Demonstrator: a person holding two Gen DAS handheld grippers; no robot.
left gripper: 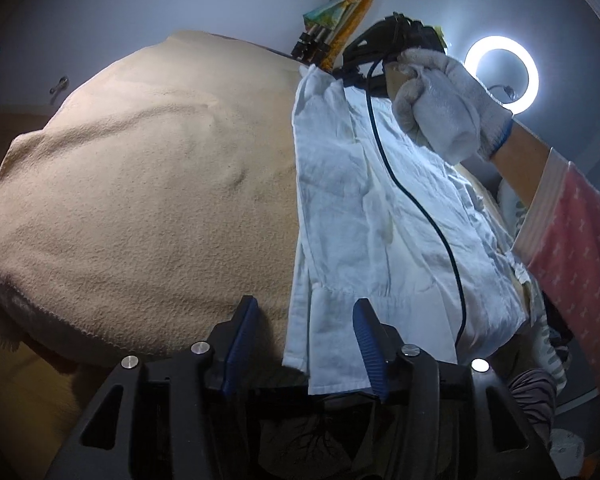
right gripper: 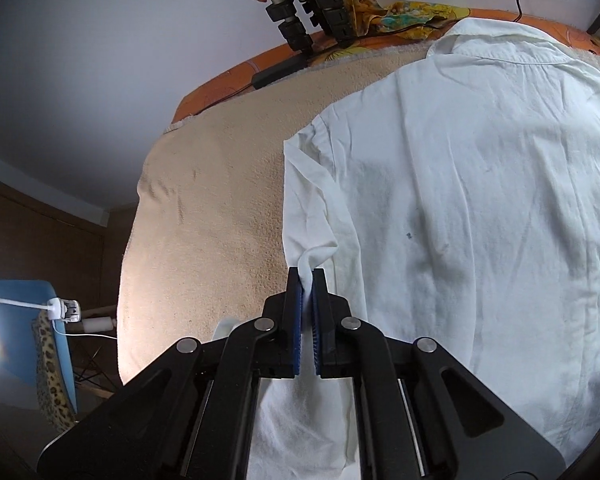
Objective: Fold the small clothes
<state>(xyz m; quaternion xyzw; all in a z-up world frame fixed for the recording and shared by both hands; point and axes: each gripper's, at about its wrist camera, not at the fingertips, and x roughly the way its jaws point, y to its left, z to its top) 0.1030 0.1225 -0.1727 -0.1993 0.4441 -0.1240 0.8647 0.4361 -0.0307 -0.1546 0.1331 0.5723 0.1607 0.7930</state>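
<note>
Clearly, the right claw (right gripper: 307,276) is closed on a pinch of the white shirt (right gripper: 472,216): a small peak of fabric at the edge of the sleeve (right gripper: 312,200) is clamped between its blue pads (right gripper: 297,320), with only a thin gap left between them. The shirt is spread flat, back side up, on the beige towel (right gripper: 212,216) that covers the surface, its collar (right gripper: 496,46) at the far end. The sleeve is laid along the shirt's edge, beside the bare towel.

In the left wrist view, the left claw (left gripper: 306,312) is held wide open. Its one blue pad (left gripper: 366,344) is seen over the near corner of the shirt (left gripper: 384,216), while the other pad is seen over the towel (left gripper: 148,200); whether either touches the cloth cannot be told. Farther along the shirt, the right claw (left gripper: 342,78) is gripped by a gloved hand (left gripper: 444,104), and a black cable (left gripper: 420,208) is trailed from it across the fabric.
</note>
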